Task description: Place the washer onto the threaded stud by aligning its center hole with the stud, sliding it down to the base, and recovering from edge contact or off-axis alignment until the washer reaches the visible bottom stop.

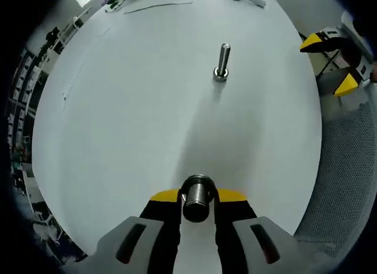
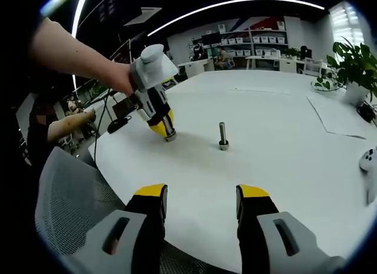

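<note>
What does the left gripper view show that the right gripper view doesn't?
Left gripper view: a close look along the left tongs, shut on a round metal piece, with the right tongs at the side.

Right gripper view: a person's hand holding the left tongs, plus a leafy plant and shelves far behind.

Both: the white table and the stud standing upright on it.

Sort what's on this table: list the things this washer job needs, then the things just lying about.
For the job:
- upright threaded stud with a ring at its base
- threaded metal piece held in the left gripper
- open right gripper

Lying about:
- paper sheet
- potted plant
- mesh chair
- white table
</note>
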Demonstrator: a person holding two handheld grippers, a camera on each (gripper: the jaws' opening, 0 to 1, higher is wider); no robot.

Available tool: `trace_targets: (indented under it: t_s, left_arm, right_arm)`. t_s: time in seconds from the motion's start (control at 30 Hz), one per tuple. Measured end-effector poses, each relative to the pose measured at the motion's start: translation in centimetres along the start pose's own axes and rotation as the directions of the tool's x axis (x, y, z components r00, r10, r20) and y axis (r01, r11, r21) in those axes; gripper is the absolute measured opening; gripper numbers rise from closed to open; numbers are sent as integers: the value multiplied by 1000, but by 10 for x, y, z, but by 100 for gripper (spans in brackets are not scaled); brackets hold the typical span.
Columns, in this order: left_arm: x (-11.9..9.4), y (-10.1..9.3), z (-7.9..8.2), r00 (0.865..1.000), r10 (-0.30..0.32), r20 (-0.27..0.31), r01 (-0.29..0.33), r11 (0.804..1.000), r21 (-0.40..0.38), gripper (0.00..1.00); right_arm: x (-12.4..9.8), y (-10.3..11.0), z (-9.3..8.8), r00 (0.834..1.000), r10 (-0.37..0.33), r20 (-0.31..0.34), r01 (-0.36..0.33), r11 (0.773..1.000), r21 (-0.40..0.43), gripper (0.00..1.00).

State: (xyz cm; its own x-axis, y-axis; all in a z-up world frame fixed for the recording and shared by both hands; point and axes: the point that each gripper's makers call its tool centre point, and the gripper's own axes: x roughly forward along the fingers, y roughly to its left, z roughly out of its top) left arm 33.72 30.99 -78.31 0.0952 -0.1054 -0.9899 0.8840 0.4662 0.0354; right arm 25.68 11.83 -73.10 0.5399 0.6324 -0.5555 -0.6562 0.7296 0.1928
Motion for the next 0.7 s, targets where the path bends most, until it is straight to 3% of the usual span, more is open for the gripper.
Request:
trace_targets:
  t_s: [0.07,0.2,0.53,0.7]
  left_arm:
    - [-1,-1,2,1000,-12,18,13,999,-31,20]
    - [-2,-2,1,999,-10,46,11,1000,-12,20]
    - [-12,-6,-10,989,16,144,1,993,-116,31]
    - [-26,-5,-9,968,62,243,-8,976,-216,33]
  right_arm:
    - [0,0,0,1000,0,-2,0,1000,-4,50]
    - [1,1,-1,1000,3,-8,-3,1000,-8,50]
    - [2,3,-5,1000,10,-29,-11,999,-35,50]
    - [2,4,-6,999,13,-37,-15,999,-37,50]
